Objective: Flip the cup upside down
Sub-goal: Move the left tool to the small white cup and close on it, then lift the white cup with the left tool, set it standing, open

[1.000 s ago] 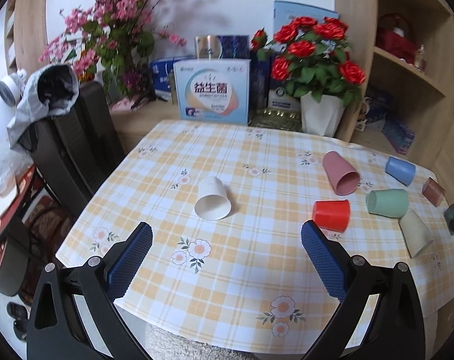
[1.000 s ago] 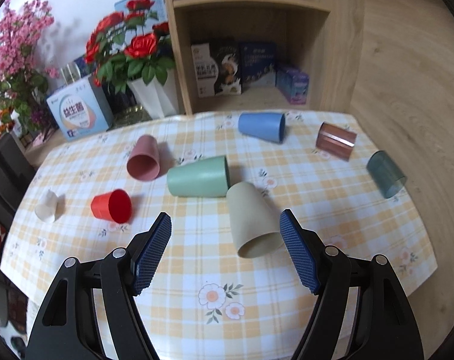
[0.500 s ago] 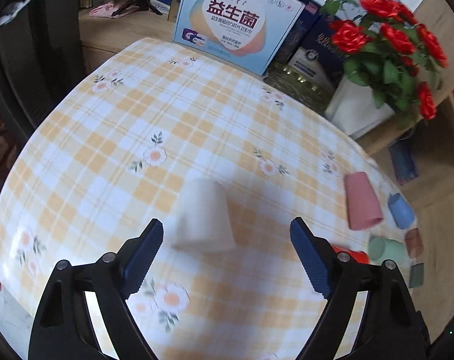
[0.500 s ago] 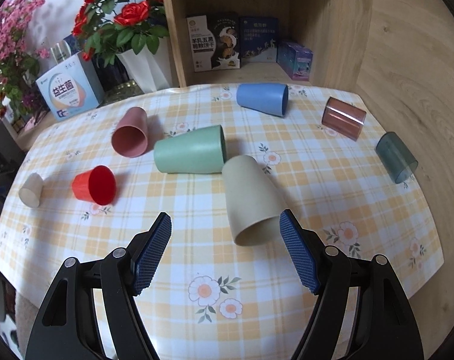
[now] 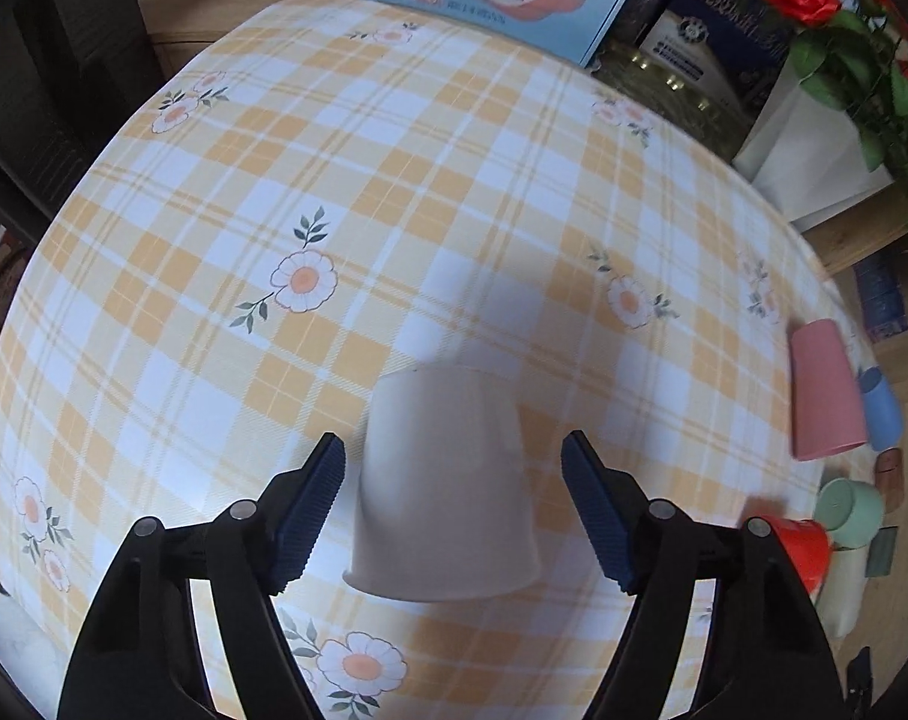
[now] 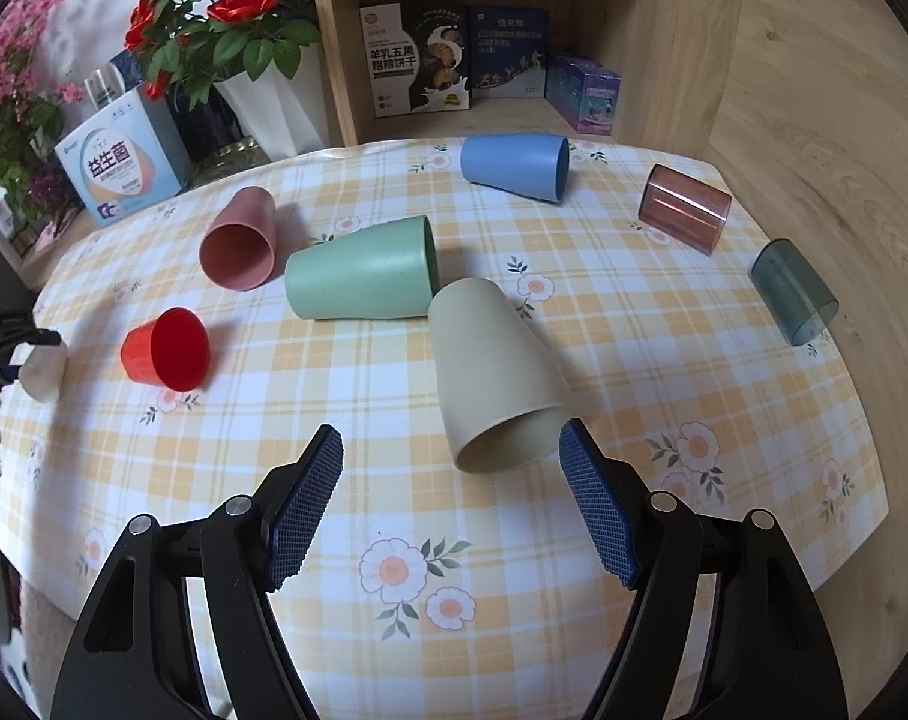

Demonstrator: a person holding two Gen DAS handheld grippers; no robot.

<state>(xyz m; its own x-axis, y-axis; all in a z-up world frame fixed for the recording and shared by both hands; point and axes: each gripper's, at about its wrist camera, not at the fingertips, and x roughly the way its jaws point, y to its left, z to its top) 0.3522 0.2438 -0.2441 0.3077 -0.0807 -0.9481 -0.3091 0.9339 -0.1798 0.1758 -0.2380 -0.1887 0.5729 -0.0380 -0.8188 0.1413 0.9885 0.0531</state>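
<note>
A small white cup (image 5: 444, 486) lies on its side on the checked tablecloth (image 5: 393, 192), mouth toward me. My left gripper (image 5: 454, 516) is open and straddles it, one blue pad on each side, not touching. The white cup also shows at the far left of the right wrist view (image 6: 42, 375), with the left gripper (image 6: 9, 330) over it. My right gripper (image 6: 450, 510) is open and empty, just in front of a beige cup (image 6: 496, 378) lying on its side.
Other cups lie on their sides: red (image 6: 165, 349), pink (image 6: 240, 240), green (image 6: 360, 270), blue (image 6: 514, 165), a clear brown one (image 6: 685, 213) and a dark clear one (image 6: 793, 291). A product box (image 6: 120, 165), a rose vase (image 6: 279, 102) and a wooden shelf (image 6: 484, 30) stand behind the table.
My left gripper has moved forward and down onto the white cup, which now sits between its fingers. My right gripper has edged a little closer to the beige cup.
</note>
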